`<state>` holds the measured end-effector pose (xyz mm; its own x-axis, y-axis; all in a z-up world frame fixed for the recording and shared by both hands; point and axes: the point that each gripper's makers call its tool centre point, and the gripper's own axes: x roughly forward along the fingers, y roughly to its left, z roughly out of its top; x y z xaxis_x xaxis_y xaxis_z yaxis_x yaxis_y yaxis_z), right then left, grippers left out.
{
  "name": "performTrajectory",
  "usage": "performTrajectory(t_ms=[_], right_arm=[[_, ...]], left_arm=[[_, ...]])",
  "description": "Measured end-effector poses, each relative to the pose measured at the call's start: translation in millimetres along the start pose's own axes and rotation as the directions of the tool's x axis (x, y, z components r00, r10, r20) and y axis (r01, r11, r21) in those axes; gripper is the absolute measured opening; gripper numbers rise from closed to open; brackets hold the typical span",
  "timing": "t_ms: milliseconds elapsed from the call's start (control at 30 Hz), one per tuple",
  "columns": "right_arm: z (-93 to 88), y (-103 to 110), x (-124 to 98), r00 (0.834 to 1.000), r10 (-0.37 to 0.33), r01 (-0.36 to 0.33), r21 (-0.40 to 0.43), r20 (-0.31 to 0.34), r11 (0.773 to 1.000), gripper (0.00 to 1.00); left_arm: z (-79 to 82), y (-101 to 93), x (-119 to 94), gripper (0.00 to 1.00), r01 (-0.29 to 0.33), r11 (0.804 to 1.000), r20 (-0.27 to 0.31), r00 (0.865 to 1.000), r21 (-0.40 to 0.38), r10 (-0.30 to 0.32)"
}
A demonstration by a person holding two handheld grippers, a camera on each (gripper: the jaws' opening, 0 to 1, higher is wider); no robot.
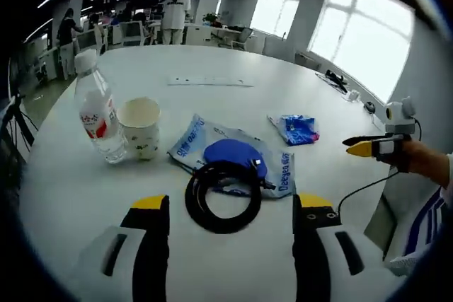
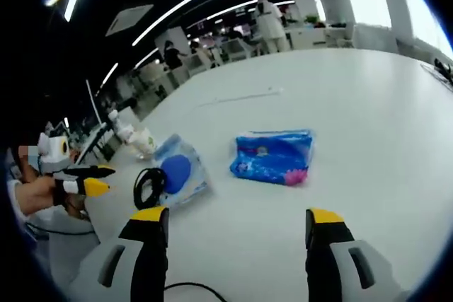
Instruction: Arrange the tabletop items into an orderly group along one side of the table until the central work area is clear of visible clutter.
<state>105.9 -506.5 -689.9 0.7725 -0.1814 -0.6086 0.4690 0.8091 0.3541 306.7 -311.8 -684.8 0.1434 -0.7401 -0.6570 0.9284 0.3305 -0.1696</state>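
My left tool [image 1: 230, 225] hangs with its 2 jaws spread wide and nothing between them, just short of the black coiled cable [image 1: 223, 194]. My right tool [image 2: 237, 235] is likewise spread and empty, over bare white counter [image 2: 368, 118], the small blue printed plastic packet [image 2: 272, 155] lying just beyond it.

I take the coiled cable as my landmark. It rests partly on the pale blue-printed plastic pouch with a dark blue round patch [image 1: 233, 155], so the worst risk I see is that closing on the coil drags the pouch along, or that I catch only 1 loop and the coil springs apart across the middle of the counter.

Left of the coil stand a cream paper cup with a small printed pattern [image 1: 140, 127] and, touching or nearly touching it, a clear plastic water bottle with a red-and-white label [image 1: 97, 109]. Both are tall and light; a sideways sweep from the coil could topple them, I judge. Right of the coil, well apart, is the small blue packet [image 1: 295, 129]. Far beyond the coil lies a thin white strip [image 1: 210, 81]. Nothing blocks my reach to the coil.
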Motion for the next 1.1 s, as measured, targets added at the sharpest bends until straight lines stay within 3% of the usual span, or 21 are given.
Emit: performTrajectory(t_ms=[267, 367, 667, 833, 1100], right_arm=[[-7.1, 17, -12, 1.0, 0.008, -0.009, 0.02, 0.011, 1.0, 0.81], [-13.6, 28, -19, 1.0, 0.016, -0.017, 0.033, 0.018, 0.999, 0.81], [-40.4, 36, -30, 1.0, 0.022, -0.021, 0.04, -0.015, 0.999, 0.81], [-44.1, 40, -30, 1.0, 0.019, -0.018, 0.049, -0.014, 0.999, 0.8], [-43.5, 46, -29, 1.0, 0.022, -0.021, 0.049, -0.006, 0.999, 0.8]], left_arm=[[-15.8, 16.9, -23, 0.73, -0.015, 0.999, 0.009, 1.0, 0.043, 0.014], [-28.8, 22.0, -34, 0.75, -0.022, 0.995, 0.003, 1.0, 0.1, 0.022], [-50.1, 39.7, -64, 0.79, -0.041, 0.992, 0.021, 0.999, 0.121, 0.039], [-56.6, 42.1, -72, 0.82, -0.049, 0.987, 0.036, 0.998, 0.156, 0.044], [-62.7, 51.8, -78, 0.82, -0.071, 0.991, 0.05, 0.997, 0.11, 0.065]])
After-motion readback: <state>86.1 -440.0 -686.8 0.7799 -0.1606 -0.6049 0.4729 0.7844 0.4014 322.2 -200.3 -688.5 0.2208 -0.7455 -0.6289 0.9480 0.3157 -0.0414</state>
